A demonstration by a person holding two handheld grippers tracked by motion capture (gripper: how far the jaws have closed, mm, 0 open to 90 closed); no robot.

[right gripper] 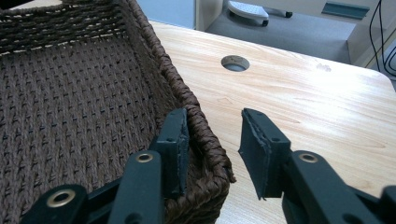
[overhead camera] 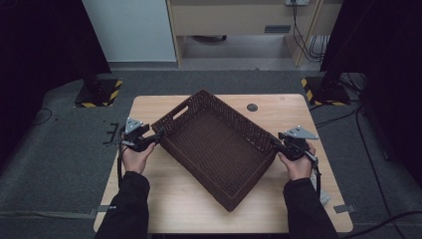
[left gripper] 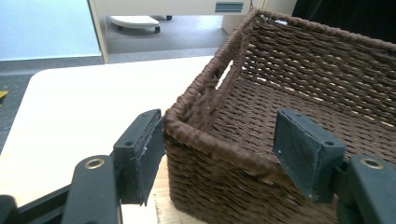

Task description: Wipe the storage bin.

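A dark brown woven basket (overhead camera: 234, 117) lies skewed on the wooden table (overhead camera: 164, 199) and holds nothing. My left gripper (overhead camera: 158, 135) is at its left corner. In the left gripper view the jaws of the left gripper (left gripper: 219, 140) stand wide apart astride that corner of the basket (left gripper: 261, 84), one pad outside by the rim and one inside, clear of the weave. My right gripper (overhead camera: 275, 143) is at the basket's right corner. In the right gripper view the right gripper (right gripper: 215, 126) straddles the basket rim (right gripper: 187, 98): one pad lies inside against the wall, the other stands off outside.
A round cable hole (overhead camera: 252, 107) sits in the tabletop behind the basket, and the same hole (right gripper: 235, 62) lies ahead in the right gripper view. Two black stands with yellow-striped bases (overhead camera: 99, 92) (overhead camera: 326, 89) flank the table's far corners. Cables trail on the floor at right.
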